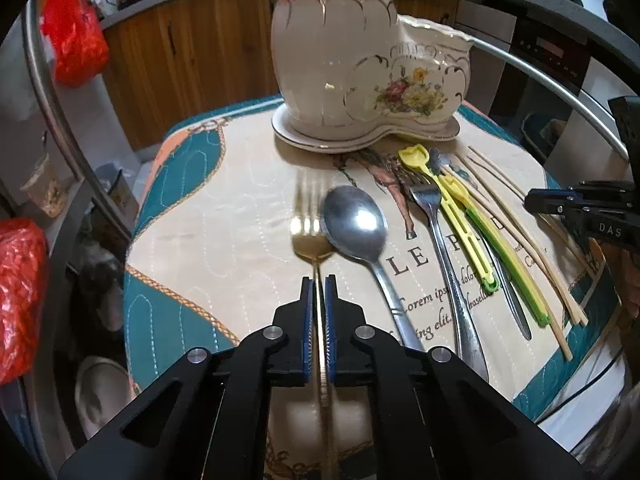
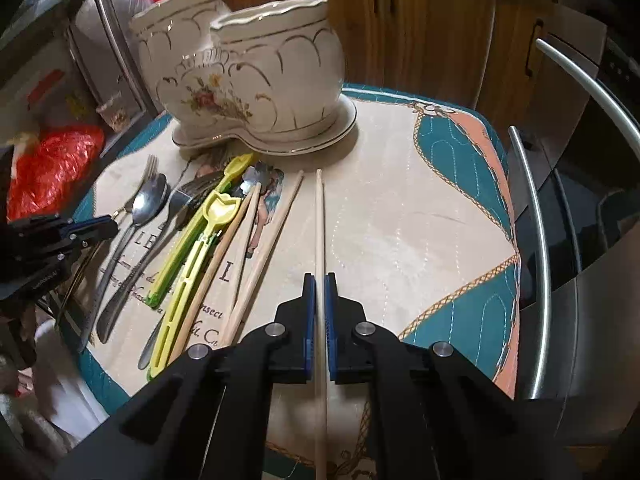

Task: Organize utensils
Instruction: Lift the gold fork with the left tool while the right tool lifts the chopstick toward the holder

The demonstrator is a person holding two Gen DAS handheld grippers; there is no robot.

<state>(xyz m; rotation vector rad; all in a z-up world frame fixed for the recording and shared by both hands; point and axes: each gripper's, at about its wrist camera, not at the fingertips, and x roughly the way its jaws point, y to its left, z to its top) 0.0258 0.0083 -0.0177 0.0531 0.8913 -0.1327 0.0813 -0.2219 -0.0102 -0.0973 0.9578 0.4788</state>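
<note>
My left gripper (image 1: 319, 280) is shut on the handle of a gold fork (image 1: 313, 236), tines pointing toward the cream two-pot ceramic holder (image 1: 340, 60). A steel spoon (image 1: 356, 220) lies just right of the fork, then a steel fork (image 1: 436, 224), yellow and green plastic utensils (image 1: 468, 224) and wooden chopsticks (image 1: 516, 232). My right gripper (image 2: 319, 278) is shut on a single wooden chopstick (image 2: 319, 216) that points toward the holder (image 2: 256, 76). The left gripper (image 2: 100, 228) shows at the left in the right wrist view; the right gripper (image 1: 536, 200) shows at the right in the left wrist view.
Everything sits on a quilted teal, cream and peach cloth (image 2: 440, 208) over a small table. Red plastic bags (image 1: 76, 28) hang at the left. Wooden cabinets (image 2: 420, 20) and curved metal rails (image 2: 536, 240) surround the table.
</note>
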